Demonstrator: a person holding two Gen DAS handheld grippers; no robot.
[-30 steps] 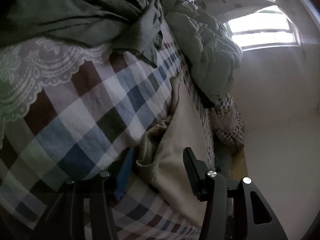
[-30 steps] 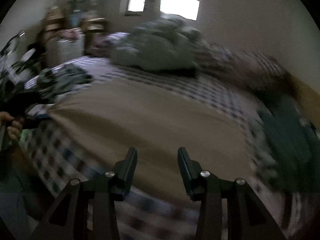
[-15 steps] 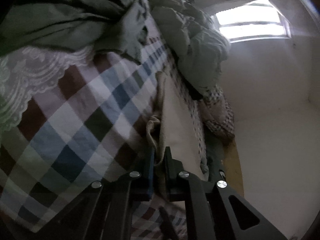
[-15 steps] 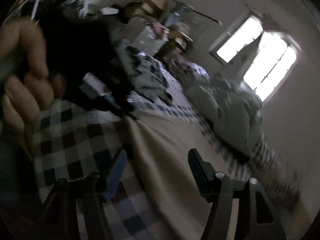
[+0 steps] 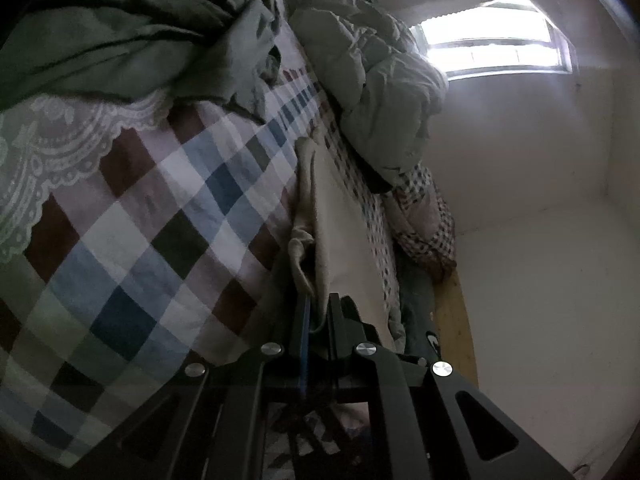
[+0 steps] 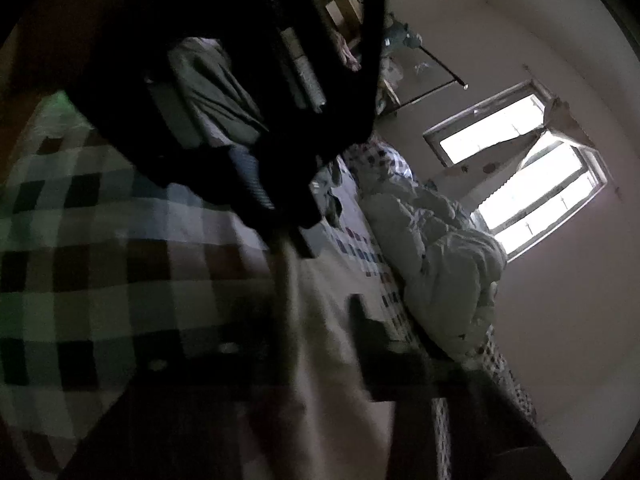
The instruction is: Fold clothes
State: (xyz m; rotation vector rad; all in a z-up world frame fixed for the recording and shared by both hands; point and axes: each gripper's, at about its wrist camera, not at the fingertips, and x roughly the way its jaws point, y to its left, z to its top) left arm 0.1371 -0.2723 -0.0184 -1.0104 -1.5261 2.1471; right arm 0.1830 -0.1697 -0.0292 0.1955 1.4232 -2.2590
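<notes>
The bed (image 5: pixel 168 216), under its checked cover, is carrying everything here; a rumpled pale duvet (image 5: pixel 380 92) is lying along the wall side under the window, and a heap of dark green cloth (image 5: pixel 120 28) with a lace-edged piece (image 5: pixel 44 160) is sitting on the cover beside it, well apart from the work; the beige garment (image 5: pixel 344 240) is lying spread lengthwise down the bed, its near edge bunched; the left claw (image 5: pixel 316 312) is pinching that bunched edge with its jaws drawn together, likely so the cloth can be lifted and carried over itself; the right claw (image 6: pixel 316 320) is hovering low over the same garment (image 6: pixel 332 380) a little further along, blurred, with a gap showing between its jaws and nothing in them, probably seeking a second hold; the left claw's dark body is filling much of the right view, so the edge between them is partly hidden.
</notes>
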